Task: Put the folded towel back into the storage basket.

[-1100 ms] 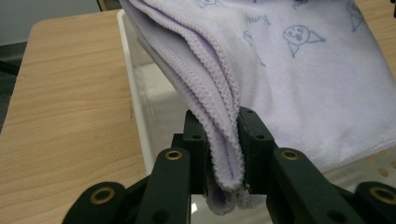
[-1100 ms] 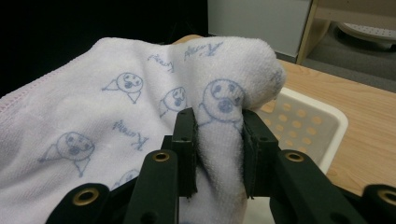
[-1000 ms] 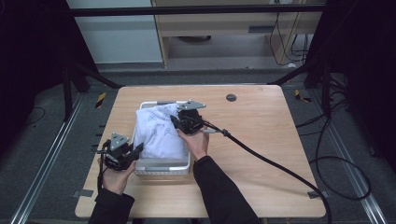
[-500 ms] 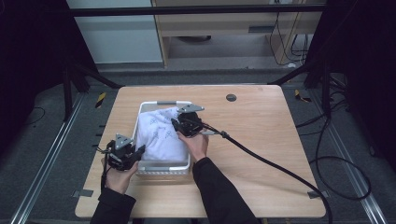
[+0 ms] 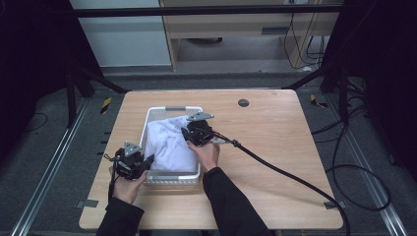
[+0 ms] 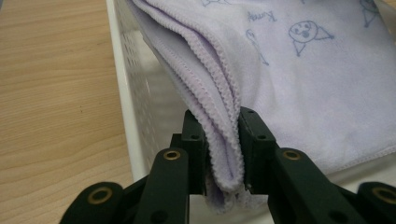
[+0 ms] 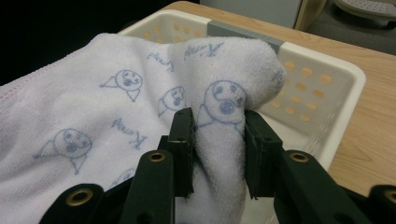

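Pinching towel (image 6: 224,140) folds: left gripper (image 6: 223,154) | high view: basket (image 5: 172,109)

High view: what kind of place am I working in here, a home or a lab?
Most likely a lab or recording workspace, not a home: a bare light wooden table stands inside a dark metal frame, loose black cables trail over the grey floor, and floor rails run alongside.

My left gripper (image 5: 147,161) sits low by my left hand (image 5: 127,189), jaws clamped tight. My right gripper (image 5: 187,133) reaches farther forward, jaws pinched, right hand (image 5: 206,153) behind it.
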{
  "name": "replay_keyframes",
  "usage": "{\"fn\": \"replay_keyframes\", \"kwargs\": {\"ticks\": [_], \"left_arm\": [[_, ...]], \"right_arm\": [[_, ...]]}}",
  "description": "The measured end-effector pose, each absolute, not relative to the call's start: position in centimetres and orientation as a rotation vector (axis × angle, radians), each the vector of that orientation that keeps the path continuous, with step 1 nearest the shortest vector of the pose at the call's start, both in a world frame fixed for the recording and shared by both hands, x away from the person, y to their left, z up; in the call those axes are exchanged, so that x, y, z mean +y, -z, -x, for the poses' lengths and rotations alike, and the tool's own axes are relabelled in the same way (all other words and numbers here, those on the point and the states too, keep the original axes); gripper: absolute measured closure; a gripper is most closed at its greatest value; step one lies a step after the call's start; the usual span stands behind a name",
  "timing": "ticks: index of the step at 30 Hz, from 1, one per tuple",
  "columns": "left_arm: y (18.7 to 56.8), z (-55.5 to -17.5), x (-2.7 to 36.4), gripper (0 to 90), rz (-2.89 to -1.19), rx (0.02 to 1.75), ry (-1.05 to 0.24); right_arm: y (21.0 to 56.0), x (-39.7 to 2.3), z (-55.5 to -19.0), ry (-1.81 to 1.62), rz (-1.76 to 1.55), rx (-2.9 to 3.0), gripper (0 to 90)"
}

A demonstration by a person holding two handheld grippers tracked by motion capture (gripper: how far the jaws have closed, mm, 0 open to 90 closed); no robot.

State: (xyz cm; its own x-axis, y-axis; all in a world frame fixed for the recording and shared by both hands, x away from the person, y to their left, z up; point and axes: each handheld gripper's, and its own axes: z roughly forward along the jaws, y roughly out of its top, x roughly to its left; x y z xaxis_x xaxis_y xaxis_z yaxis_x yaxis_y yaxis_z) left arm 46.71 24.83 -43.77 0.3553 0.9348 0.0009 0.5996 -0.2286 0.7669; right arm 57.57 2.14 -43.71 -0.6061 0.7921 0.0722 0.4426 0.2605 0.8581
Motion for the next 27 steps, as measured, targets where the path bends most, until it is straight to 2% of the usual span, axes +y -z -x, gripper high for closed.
{"fn": "replay_keyframes", "kwargs": {"ticks": [10,17,27], "left_arm": [[44.1,-47.0,24.8,72.1,-1.951,1.341,-0.621],[44.1,-47.0,24.8,67.8,-1.947,1.354,-0.626],[43.6,-46.8,24.9,64.5,-1.924,1.352,-0.646]], "right_arm": [[44.3,2.3,-57.6,-1.256,-1.121,2.177,66.3],[44.6,2.1,-57.8,-1.206,-1.109,2.185,59.9],[43.5,1.5,-57.6,-1.243,-1.084,2.129,58.9]]}}
